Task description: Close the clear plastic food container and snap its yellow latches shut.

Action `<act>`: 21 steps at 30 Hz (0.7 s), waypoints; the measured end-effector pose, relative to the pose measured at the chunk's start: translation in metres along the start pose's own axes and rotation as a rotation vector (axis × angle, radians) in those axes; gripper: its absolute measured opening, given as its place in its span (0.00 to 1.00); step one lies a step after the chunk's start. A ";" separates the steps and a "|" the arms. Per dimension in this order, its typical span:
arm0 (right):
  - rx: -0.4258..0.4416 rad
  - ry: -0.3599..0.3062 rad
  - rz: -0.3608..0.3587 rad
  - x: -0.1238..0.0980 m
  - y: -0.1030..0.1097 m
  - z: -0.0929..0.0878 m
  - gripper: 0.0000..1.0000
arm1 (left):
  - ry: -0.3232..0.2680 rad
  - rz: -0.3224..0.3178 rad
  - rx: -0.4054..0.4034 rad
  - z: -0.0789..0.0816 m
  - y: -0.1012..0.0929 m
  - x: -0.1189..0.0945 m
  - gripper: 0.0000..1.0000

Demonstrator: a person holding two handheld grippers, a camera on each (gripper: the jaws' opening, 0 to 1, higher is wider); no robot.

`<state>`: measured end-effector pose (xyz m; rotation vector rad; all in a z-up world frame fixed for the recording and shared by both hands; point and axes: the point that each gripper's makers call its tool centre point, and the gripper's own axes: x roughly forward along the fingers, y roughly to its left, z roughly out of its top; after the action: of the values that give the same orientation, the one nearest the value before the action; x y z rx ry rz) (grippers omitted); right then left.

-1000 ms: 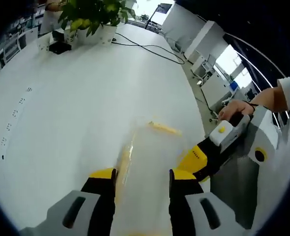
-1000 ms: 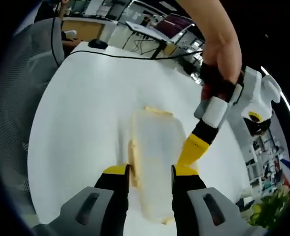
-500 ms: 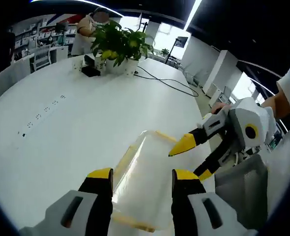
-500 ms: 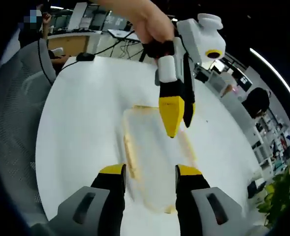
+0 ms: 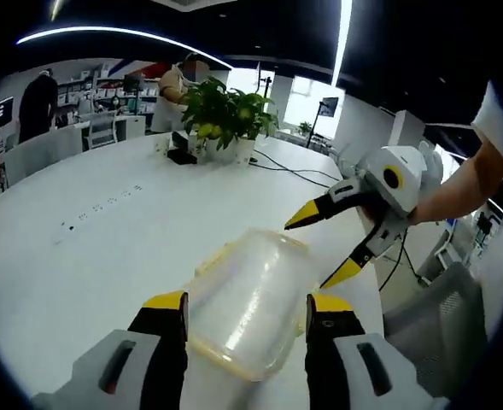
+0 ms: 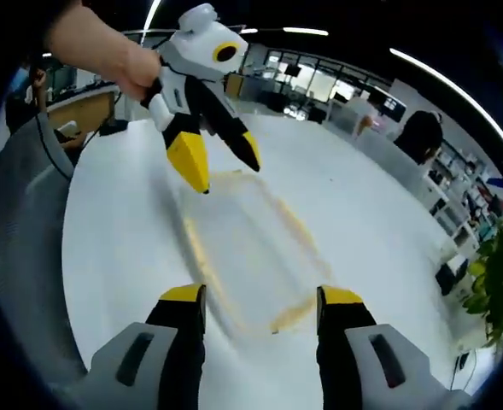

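Both grippers are hovering above the white table (image 5: 80, 248) with their yellow-tipped jaws spread apart and nothing between them. Looking out from the left gripper (image 5: 246, 304), the clear plastic container (image 5: 251, 303) is lying on the table just beyond the jaw tips, its lid resting on top and a yellow rim running around its edge. Whether the latches are snapped down cannot be told. The right gripper (image 5: 330, 246) is reaching in from the right side of that view, held by a person's hand (image 5: 426, 205), its two yellow tips pointing toward the far right corner of the container without touching it.

From the right gripper (image 6: 260, 296), the container (image 6: 251, 248) is appearing blurred, stretched out on the table between the near jaws and the left gripper (image 6: 221, 158), which is hanging over its far end with its jaws parted. A hand (image 6: 106, 51) is gripping that tool from the upper left.

Far across the table, a potted plant (image 5: 225, 115) is standing, with a black cable (image 5: 298, 171) trailing away from it. A grey chair (image 6: 20, 231) is sitting beside the table's left edge in the right gripper view.
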<state>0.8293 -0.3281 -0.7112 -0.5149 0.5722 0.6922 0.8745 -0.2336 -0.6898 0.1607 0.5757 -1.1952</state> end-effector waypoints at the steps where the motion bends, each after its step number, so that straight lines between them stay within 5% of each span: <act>1: 0.009 0.002 -0.002 0.000 -0.001 -0.001 0.50 | -0.011 0.011 -0.007 -0.003 0.002 -0.002 0.52; 13: 0.170 0.014 -0.015 0.010 -0.002 -0.023 0.55 | -0.072 0.109 -0.027 -0.028 0.000 -0.015 0.53; 21: 0.186 0.031 -0.003 0.020 0.002 -0.032 0.56 | -0.038 0.131 0.023 -0.041 0.001 -0.005 0.54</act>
<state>0.8306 -0.3370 -0.7477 -0.3535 0.6581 0.6220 0.8604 -0.2120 -0.7225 0.1919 0.5105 -1.0762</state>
